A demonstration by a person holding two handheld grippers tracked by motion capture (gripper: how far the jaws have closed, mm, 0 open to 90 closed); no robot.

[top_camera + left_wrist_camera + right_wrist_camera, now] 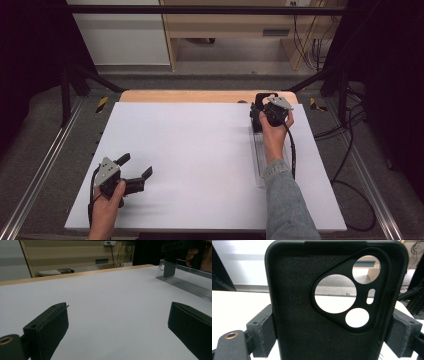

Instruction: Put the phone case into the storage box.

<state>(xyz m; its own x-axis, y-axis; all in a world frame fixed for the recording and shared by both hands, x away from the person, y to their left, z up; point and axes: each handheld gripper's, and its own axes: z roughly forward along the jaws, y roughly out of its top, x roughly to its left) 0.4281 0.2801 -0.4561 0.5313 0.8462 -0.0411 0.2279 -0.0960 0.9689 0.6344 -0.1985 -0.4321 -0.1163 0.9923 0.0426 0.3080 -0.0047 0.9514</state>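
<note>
Right gripper (pixel 263 111) at far right of tabletop (pixel 200 155), fingers (pixel 260 333) clamped on both sides of black phone case (pixel 332 302), case upright over clear tray (pixel 260 155). Left gripper (pixel 136 169) near left, fingers (pixel 50 327) wide apart, holding nothing. Keep squeeze steady, keep case straight, move slow, stay clear of tray wall.

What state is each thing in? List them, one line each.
Left gripper: open, empty, low over the white table near its front left.
Right gripper: shut on the phone case, at the table's far right.
Phone case: black, held upright, inner side facing the camera, camera cutouts at upper right.
Clear plastic stand: resting on the table, under the right hand.
</note>
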